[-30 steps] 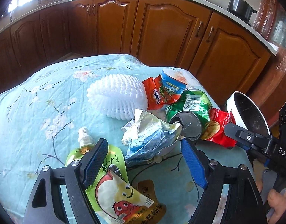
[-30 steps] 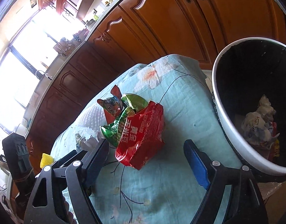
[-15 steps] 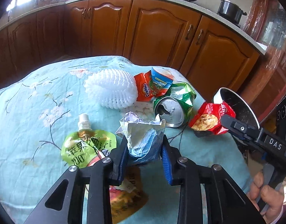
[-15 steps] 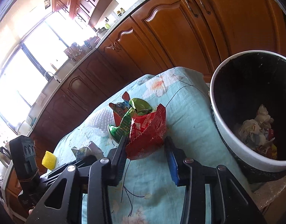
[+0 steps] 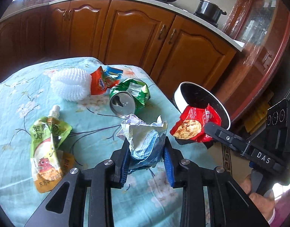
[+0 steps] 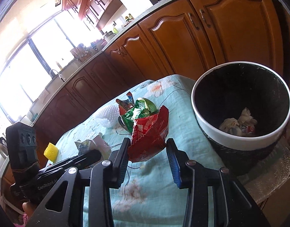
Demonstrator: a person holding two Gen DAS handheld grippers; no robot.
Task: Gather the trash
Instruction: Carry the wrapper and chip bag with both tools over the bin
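Two pieces of trash gripped above the flowered tablecloth

A crumpled white-and-blue wrapper (image 5: pixel 146 141) is clamped in the left gripper (image 5: pixel 146 155), its jaws narrowed after closing; a red snack bag (image 6: pixel 147 138) is pinched likewise by the right gripper (image 6: pixel 147 158). Beyond, at two o'clock in the right wrist view, the white-rimmed trash bin (image 6: pixel 239 141) is seen beside the tablecloth (image 6: pixel 150 193).

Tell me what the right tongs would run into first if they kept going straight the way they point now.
Beyond the red snack bag they hold, the right tongs point at the crushed green can on the floral tablecloth; that would likely come first. Depth is unclear; the bin lies off to the right.
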